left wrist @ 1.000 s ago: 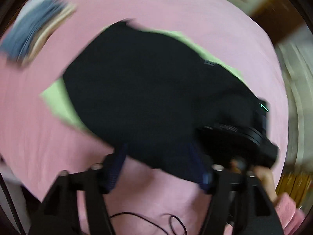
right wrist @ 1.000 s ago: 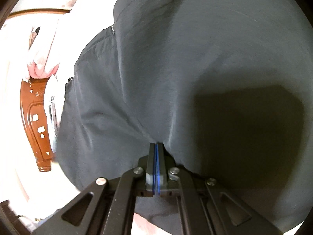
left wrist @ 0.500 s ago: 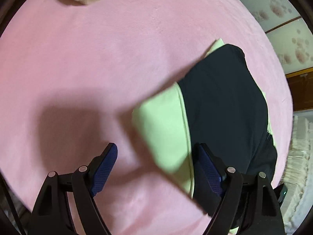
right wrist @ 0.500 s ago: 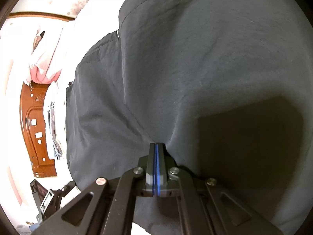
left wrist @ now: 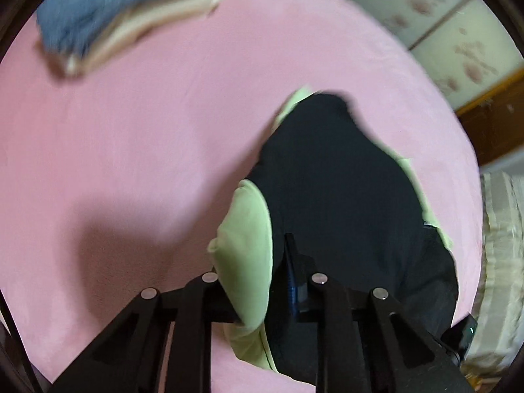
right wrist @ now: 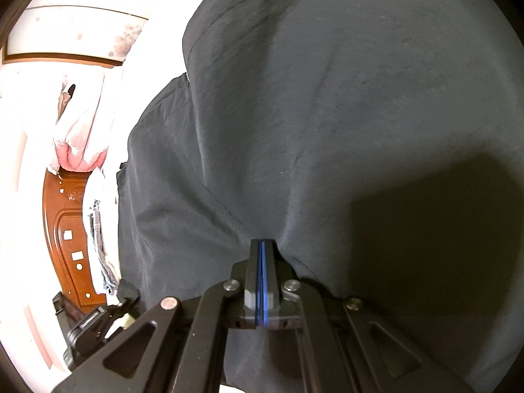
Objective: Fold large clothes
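Observation:
A large black garment with a light green inside (left wrist: 340, 203) lies on the pink bed (left wrist: 137, 150). In the left wrist view my left gripper (left wrist: 262, 281) is shut on its near edge, where the green lining (left wrist: 245, 239) folds out between the fingers. In the right wrist view the black garment (right wrist: 327, 114) fills most of the frame. My right gripper (right wrist: 262, 255) is shut on a pinch of its cloth, blue pads pressed together.
A stack of folded clothes, blue on cream (left wrist: 114, 16), lies at the far left of the bed. A panelled wall (left wrist: 458, 39) stands beyond the bed. A brown wooden headboard (right wrist: 62, 222) and white bedding (right wrist: 82, 137) show at left in the right wrist view.
My left gripper was open above the green edge half a second ago; it has closed on that edge. The right gripper has kept its grip and hardly moved.

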A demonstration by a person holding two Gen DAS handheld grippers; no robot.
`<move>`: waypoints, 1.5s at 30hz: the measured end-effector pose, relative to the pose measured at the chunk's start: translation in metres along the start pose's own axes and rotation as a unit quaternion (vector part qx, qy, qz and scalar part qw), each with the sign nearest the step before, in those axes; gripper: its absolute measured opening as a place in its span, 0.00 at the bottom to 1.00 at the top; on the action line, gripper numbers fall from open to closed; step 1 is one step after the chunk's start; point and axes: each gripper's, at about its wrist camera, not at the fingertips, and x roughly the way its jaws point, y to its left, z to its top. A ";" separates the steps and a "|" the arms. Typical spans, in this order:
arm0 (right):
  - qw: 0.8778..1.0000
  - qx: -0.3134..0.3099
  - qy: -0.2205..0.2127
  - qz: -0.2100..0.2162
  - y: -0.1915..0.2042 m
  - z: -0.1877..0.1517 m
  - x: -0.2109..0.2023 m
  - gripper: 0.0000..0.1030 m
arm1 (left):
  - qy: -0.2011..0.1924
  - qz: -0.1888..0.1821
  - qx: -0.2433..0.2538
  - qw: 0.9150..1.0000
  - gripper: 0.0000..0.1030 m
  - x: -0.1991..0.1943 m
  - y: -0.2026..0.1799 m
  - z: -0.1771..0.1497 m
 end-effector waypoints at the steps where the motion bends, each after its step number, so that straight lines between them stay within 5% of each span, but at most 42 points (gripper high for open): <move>1: 1.000 0.001 0.001 0.002 -0.002 0.000 -0.001 0.00 | -0.016 -0.008 0.018 1.000 0.17 -0.014 -0.015 -0.002; 7: 1.000 -0.006 0.024 0.012 -0.006 0.006 -0.001 0.00 | -0.066 -0.053 0.144 0.986 0.13 -0.065 -0.128 -0.029; 13: 0.996 -0.026 0.073 0.034 -0.015 0.017 -0.006 0.00 | -0.065 -0.117 0.253 0.958 0.12 -0.091 -0.237 -0.097; 18: 0.993 -0.018 0.098 0.061 -0.033 0.027 -0.021 0.00 | -0.031 -0.132 0.324 0.936 0.12 -0.085 -0.287 -0.161; 25: 0.989 0.006 0.115 0.090 -0.065 0.047 -0.047 0.00 | -0.002 -0.114 0.352 0.929 0.12 -0.072 -0.325 -0.205; 29: 0.993 0.024 0.077 0.082 -0.080 0.084 -0.077 0.00 | -0.020 -0.096 0.380 0.920 0.12 -0.072 -0.344 -0.218; 35: 0.996 -0.005 -0.046 0.081 -0.081 0.161 -0.166 0.02 | -0.023 -0.087 0.418 0.904 0.13 -0.050 -0.379 -0.259; 38: 0.996 -0.049 -0.067 0.038 -0.083 0.170 -0.202 0.02 | 0.005 -0.076 0.452 0.889 0.23 -0.027 -0.391 -0.284; 39: 0.996 -0.056 -0.066 0.031 -0.087 0.169 -0.209 0.02 | 0.040 -0.073 0.476 0.876 0.26 -0.011 -0.399 -0.300; 42: 0.996 -0.074 -0.054 0.020 -0.098 0.158 -0.218 0.03 | 0.173 -0.058 0.488 0.854 0.42 0.022 -0.406 -0.328; 45: 0.997 -0.065 -0.011 0.048 -0.116 0.128 -0.217 0.03 | 0.212 -0.041 0.482 0.849 0.62 0.024 -0.400 -0.336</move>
